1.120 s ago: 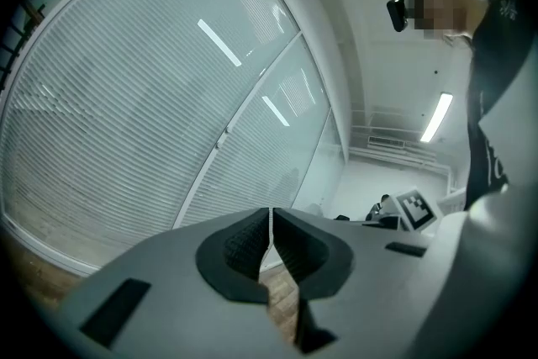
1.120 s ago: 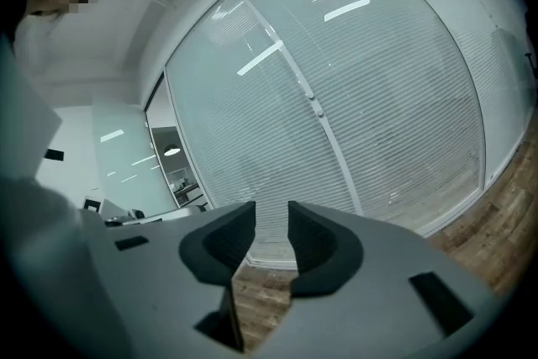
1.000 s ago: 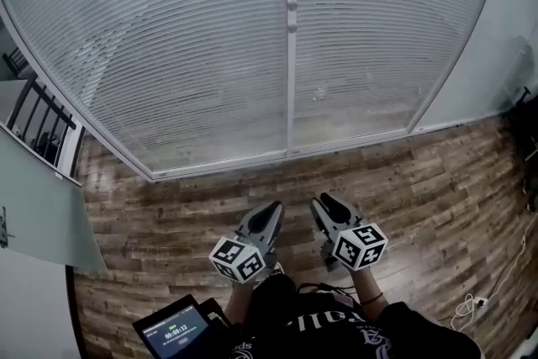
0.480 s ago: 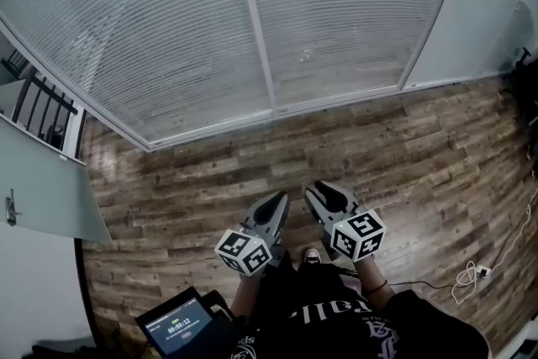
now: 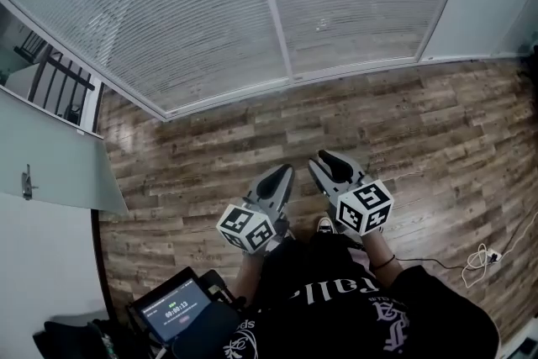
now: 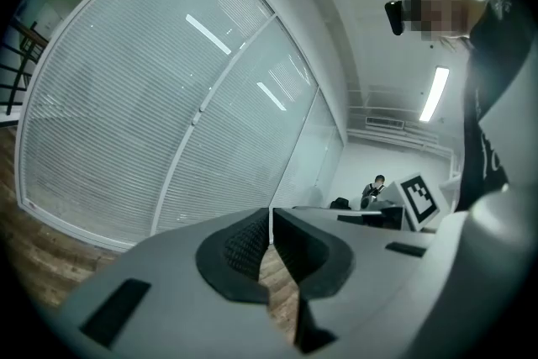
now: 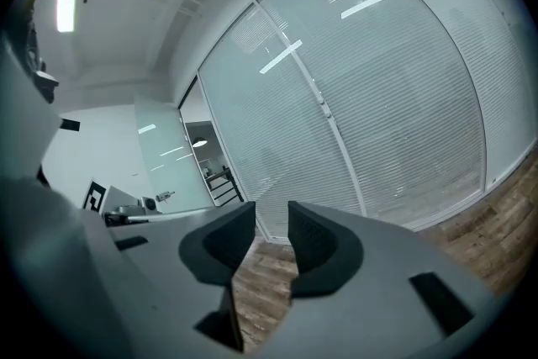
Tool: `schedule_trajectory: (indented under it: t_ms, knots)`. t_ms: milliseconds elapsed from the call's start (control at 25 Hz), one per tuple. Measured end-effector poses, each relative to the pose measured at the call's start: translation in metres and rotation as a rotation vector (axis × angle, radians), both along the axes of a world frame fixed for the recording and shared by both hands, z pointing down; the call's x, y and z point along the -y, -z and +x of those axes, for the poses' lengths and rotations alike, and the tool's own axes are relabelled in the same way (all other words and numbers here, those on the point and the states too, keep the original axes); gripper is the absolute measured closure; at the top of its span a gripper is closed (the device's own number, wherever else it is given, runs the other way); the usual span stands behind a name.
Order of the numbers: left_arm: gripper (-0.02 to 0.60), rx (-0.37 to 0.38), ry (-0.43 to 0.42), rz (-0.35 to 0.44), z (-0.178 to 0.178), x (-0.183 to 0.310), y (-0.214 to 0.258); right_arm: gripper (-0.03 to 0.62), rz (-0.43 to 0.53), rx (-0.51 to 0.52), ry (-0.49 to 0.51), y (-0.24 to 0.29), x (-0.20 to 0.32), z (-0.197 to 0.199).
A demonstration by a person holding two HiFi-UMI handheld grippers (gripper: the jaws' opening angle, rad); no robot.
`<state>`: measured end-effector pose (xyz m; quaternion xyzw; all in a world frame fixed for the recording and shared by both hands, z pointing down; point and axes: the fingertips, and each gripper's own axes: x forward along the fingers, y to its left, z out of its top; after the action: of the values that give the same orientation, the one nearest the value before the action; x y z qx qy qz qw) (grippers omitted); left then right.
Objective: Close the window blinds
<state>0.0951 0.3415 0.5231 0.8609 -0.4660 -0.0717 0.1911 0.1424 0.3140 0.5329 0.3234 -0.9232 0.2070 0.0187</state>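
Left tongs (image 5: 281,174) shut, empty; right tongs (image 5: 329,159) slightly parted, empty. Both low, well back from blinds (image 5: 185,4). More floor (image 5: 210,147) now shows before blinds. Slats flat, job likely finished.

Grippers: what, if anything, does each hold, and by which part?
Nothing is held. The left gripper is shut with nothing between its jaws; the right gripper is open, empty. Neither touches the blinds.
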Motion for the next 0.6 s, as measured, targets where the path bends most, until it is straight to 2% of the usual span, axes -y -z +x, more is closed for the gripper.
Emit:
schedule_trajectory:
  t_ms: [360,600]
  knots:
    - [0.577,0.033,0.000,0.011,-0.045,-0.028,0.002,0.463,0.006,-0.009,-0.015,0.006,-0.029,-0.040]
    - [0.577,0.027,0.024,0.034,-0.080,-0.032,0.005,0.464,0.010,-0.012,-0.001,0.005,-0.040,-0.069]
